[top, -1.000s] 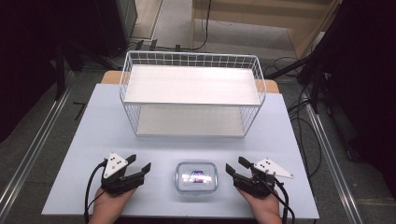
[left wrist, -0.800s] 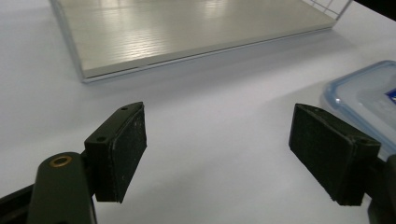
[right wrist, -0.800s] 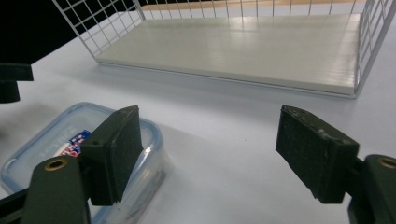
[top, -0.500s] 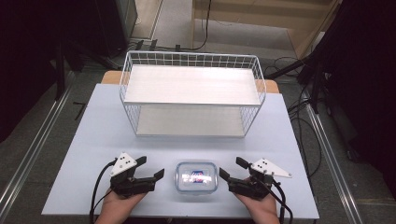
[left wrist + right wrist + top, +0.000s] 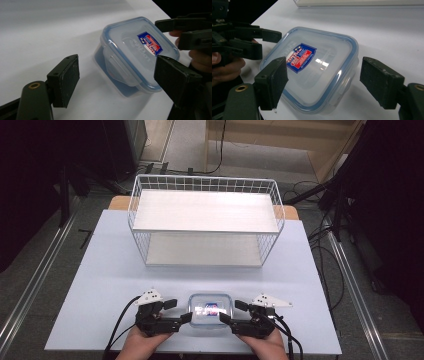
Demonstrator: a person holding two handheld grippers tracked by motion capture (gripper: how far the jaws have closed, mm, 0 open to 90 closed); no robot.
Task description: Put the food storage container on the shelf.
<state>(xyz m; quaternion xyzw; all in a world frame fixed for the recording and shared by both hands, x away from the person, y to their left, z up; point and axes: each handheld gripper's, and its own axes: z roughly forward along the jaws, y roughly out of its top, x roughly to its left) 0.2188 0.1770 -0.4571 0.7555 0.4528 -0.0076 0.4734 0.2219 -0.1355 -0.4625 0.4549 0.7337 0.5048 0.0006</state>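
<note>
At the near edge of the table [image 5: 100, 270], about midway along it, sits a small clear food box [image 5: 210, 310] with a blue-rimmed snap lid and a red-and-blue sticker on top. The left gripper [image 5: 176, 310] and the right gripper [image 5: 231, 311] now flank it closely; a second ago both stood well out to the sides, so the two hands have drawn in toward the box from either flank. Their jaws have just been opening and now stand wide, each pair straddling one end of the box without the pads pressing on it: in the left gripper view the box [image 5: 136, 53] lies ahead between the jaws, one latch flap facing that camera, and the right gripper view shows the box [image 5: 314, 68] framed the same way. This looks like the approach to a two-handed hold, or to working the side latches, not yet a grip. The box lies flat, lid up, nearly square, its slightly longer axis running along the near edge. Farther back, toward the far edge, stands a white wire basket [image 5: 205, 184] with a shelf board across it.
</note>
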